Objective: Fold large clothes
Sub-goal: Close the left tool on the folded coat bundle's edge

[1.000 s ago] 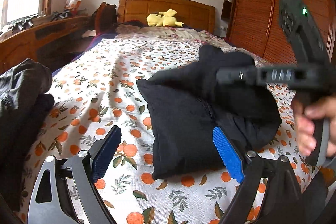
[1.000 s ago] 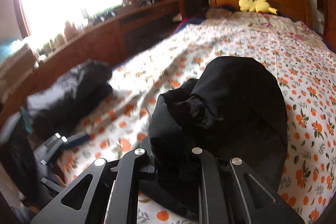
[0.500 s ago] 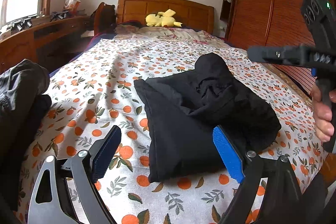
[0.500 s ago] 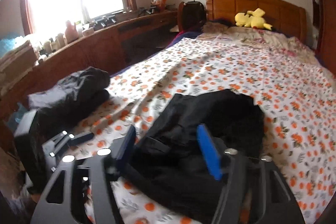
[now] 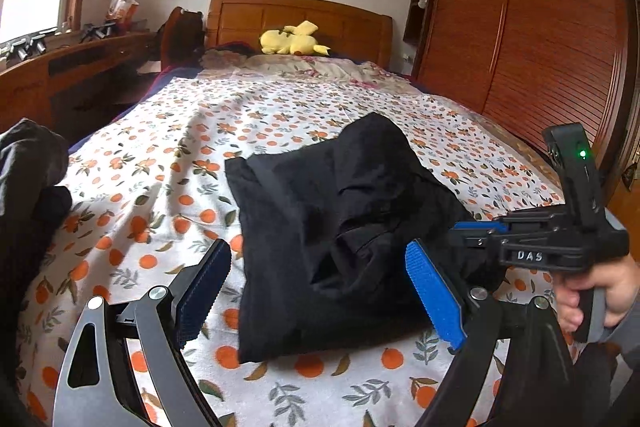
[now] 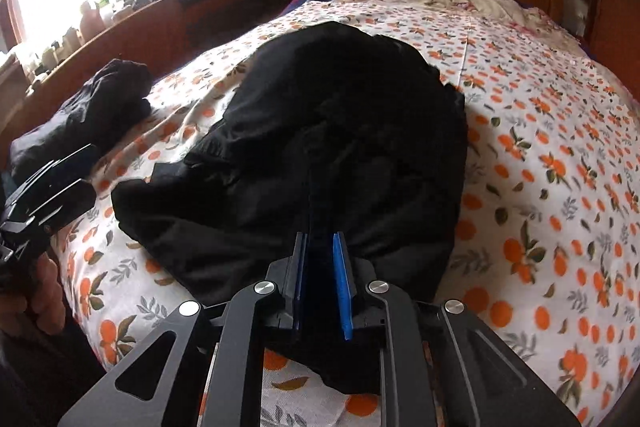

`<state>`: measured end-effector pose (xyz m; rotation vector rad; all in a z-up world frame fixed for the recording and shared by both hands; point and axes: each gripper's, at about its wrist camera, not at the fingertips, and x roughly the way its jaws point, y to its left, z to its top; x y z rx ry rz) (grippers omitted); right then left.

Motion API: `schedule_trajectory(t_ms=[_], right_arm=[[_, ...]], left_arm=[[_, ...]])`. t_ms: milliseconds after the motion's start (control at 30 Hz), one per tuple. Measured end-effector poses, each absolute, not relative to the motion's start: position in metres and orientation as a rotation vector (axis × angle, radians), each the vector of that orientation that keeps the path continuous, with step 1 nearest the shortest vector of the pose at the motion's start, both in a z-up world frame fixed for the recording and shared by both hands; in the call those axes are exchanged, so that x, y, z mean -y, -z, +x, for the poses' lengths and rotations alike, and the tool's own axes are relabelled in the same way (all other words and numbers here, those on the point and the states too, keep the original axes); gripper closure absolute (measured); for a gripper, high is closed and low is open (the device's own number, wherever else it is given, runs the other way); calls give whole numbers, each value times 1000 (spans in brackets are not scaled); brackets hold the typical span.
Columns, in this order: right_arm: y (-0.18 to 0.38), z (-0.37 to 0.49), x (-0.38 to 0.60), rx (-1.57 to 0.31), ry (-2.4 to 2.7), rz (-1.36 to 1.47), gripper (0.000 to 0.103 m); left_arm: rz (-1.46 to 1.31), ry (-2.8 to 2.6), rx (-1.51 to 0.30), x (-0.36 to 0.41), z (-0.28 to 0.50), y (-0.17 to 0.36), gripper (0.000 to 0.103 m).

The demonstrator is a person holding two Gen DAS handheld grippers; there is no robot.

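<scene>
Left wrist view, left to right: a dark heap of other clothes (image 5: 28,187) sits at nine o'clock on the bed (image 5: 160,163). The left claw (image 5: 320,291) stands wide apart, nothing between its blue pads, hovering over the near edge of the sheet. The black garment (image 5: 340,235) lies dead ahead at twelve o'clock, partly folded into a rough slab, its near hem crossing just beyond the pads. Its long axis runs from six to twelve, toward the headboard (image 5: 296,15), with the rounded, bunched end pointing away at twelve and the flatter hem toward the claw. At three o'clock the right claw (image 5: 476,227) reaches in level with the garment's right flank, a hand (image 5: 600,291) on its handle.

Right wrist view, left to right: the left tool's body shows at nine o'clock, well clear of the cloth. The right claw (image 6: 322,279) is closing, its pads nearly together over the garment's (image 6: 352,131) near edge. Dark fabric appears to be pinched between them, though black on black leaves this uncertain. From here the garment extends from six toward twelve.

Judgement: the right claw is the nearer and already at the hem. The coming fold likely carries that near edge toward twelve, along the long axis. The left claw must first descend to its own corner.
</scene>
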<state>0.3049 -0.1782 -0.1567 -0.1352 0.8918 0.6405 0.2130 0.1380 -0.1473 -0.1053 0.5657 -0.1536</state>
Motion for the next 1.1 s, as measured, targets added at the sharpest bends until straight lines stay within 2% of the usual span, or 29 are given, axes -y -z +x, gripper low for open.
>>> schedule_trajectory(t_ms=[100,167,233,400,467,533,567,633,733,967,1033,1100], right_arm=[[160,304,179,-891,-643,-130,89],[160,304,181,-889,-646,-120,89],[158,303,183,-885,-647,-115,89],[146,297,189,-842,-637,-126,89],[140,293,192,-813,-627,-135,89],[135,292,196,-799,-622,-133,88],[133,292,198,-796,-621,-129,88],[129,293,201,-794,-620,-123,87],[127,293,201,-794,-625,-126,87],[125,278,181,-781,-677,-177,87],[124,273,172,-767,-692,-207,85],[126,269,165,-764,-702,-225,78]], left_arm=[[-110,170,-572,-134,217,151,13],[-121,195,-585,-130,221,154,21],[-125,215,-612,-126,227,159,35],[-110,229,-668,-116,237,174,43],[-114,243,-684,-116,239,177,54],[-122,275,-710,-115,241,181,78],[-113,283,-718,-114,241,181,80],[-109,302,-713,-112,240,180,94],[-121,305,-673,-118,234,170,98],[-139,227,-618,-148,225,154,99],[-131,195,-623,-158,225,155,99],[-136,173,-637,-167,225,158,99]])
